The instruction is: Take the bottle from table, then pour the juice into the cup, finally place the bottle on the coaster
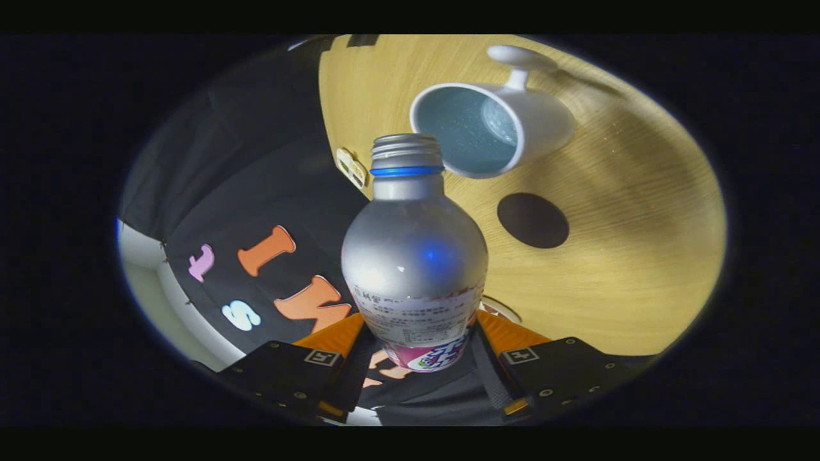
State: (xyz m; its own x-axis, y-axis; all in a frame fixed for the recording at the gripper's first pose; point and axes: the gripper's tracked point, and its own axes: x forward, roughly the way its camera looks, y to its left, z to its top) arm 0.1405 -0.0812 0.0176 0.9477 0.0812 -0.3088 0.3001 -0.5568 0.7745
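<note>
With the bottle off the bench and clamped in the hand-held gripper, its open mouth tips toward the cup; pouring looks underway, the dark coaster not yet used.

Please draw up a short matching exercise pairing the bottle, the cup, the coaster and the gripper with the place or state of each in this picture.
Things:
1. bottle
2. cup
3. coaster
4. gripper

Places or states:
A. dark round disc lying bare on the wooden table
B. fingers closed on the bottle's lower body
C. white, its opening just beyond the bottle's mouth
D. silver, uncapped, held between the fingers

Pairs: 1-D, 2-C, 3-A, 4-B
</note>
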